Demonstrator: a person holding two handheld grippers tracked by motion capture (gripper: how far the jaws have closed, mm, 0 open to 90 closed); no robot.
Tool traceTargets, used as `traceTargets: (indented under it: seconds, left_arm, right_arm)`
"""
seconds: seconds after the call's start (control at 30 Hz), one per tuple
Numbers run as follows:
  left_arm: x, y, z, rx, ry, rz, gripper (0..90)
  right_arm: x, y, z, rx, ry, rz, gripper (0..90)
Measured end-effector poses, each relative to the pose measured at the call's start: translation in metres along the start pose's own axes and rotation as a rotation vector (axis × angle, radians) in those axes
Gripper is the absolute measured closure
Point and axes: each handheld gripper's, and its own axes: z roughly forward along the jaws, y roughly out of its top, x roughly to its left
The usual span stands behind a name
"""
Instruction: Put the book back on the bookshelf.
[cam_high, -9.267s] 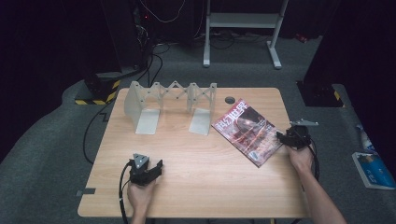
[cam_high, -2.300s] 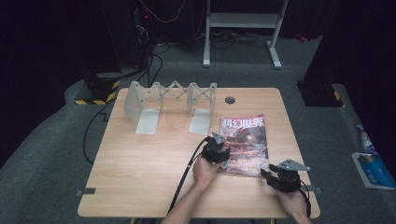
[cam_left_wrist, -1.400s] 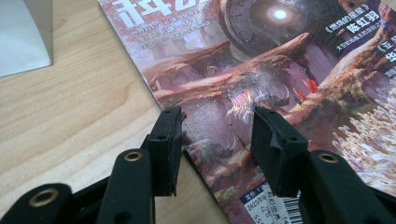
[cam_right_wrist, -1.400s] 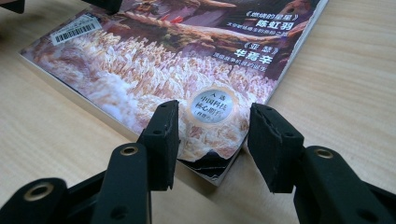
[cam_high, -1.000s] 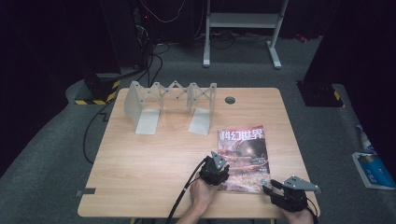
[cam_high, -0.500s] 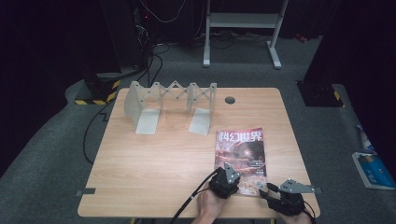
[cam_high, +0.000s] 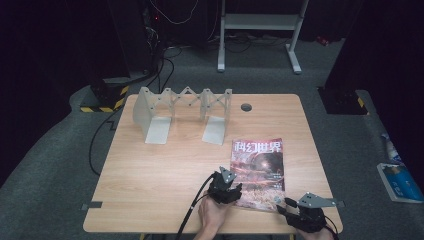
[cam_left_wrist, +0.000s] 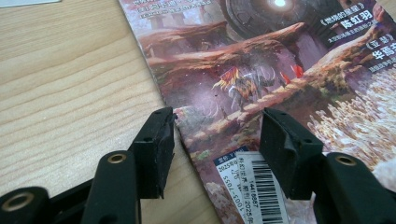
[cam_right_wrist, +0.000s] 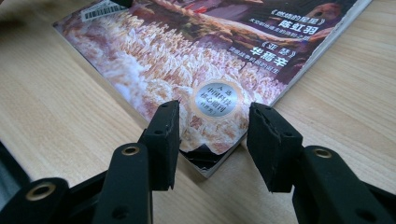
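A magazine (cam_high: 259, 170) with a reddish fantasy cover lies flat near the table's front right. My left gripper (cam_high: 231, 186) sits at its near left corner. In the left gripper view the left gripper (cam_left_wrist: 217, 140) has just been opening its jaws; they straddle the magazine (cam_left_wrist: 261, 70) by its barcode, and the pads stand apart from it. My right gripper (cam_high: 286, 205) rests at the near right corner. Its open jaws in the right gripper view (cam_right_wrist: 212, 140) flank the corner of the magazine (cam_right_wrist: 210, 51) without touching it.
A grey folding book rack (cam_high: 182, 112) stands at the back left of the wooden table (cam_high: 150, 175). A round cable hole (cam_high: 246, 107) lies behind the magazine. On the floor at the right lies a blue packet (cam_high: 400, 180). A white stand (cam_high: 260, 30) is behind the table.
The magazine came from the table's right side, tilted, to the front edge and now lies straight. In the last second the left gripper slid left along its near edge; the right gripper stayed put.
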Motion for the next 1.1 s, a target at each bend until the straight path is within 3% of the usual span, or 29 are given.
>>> traceTargets:
  seconds: [0.03, 0.13, 0.37, 0.4, 0.73, 1.1]
  left_arm:
    - [0.002, -0.001, 0.0, 0.002, -0.019, -0.021, 45.0]
    - [0.003, -0.003, -0.001, -0.001, -0.034, -0.025, 45.4]
    - [-0.001, -0.007, -0.004, -0.007, -0.023, -0.027, 47.0]
    - [-0.001, -0.009, -0.006, -0.004, -0.016, -0.013, 47.0]
    - [-0.005, -0.024, -0.02, -0.02, -0.026, -0.026, 47.5]
    - [-0.005, -0.03, -0.026, -0.02, -0.016, -0.035, 48.0]
  right_arm:
    - [0.001, -0.001, 0.0, -0.001, 0.004, -0.003, 54.5]
    - [0.002, -0.002, -0.001, -0.001, 0.006, -0.003, 54.5]
    - [0.004, -0.003, -0.002, 0.0, 0.016, 0.001, 54.5]
    - [0.005, -0.004, -0.003, 0.002, 0.02, 0.003, 54.5]
    - [0.013, -0.006, -0.005, 0.007, 0.038, -0.006, 54.5]
    - [0.016, -0.004, -0.003, 0.017, 0.051, -0.014, 54.5]
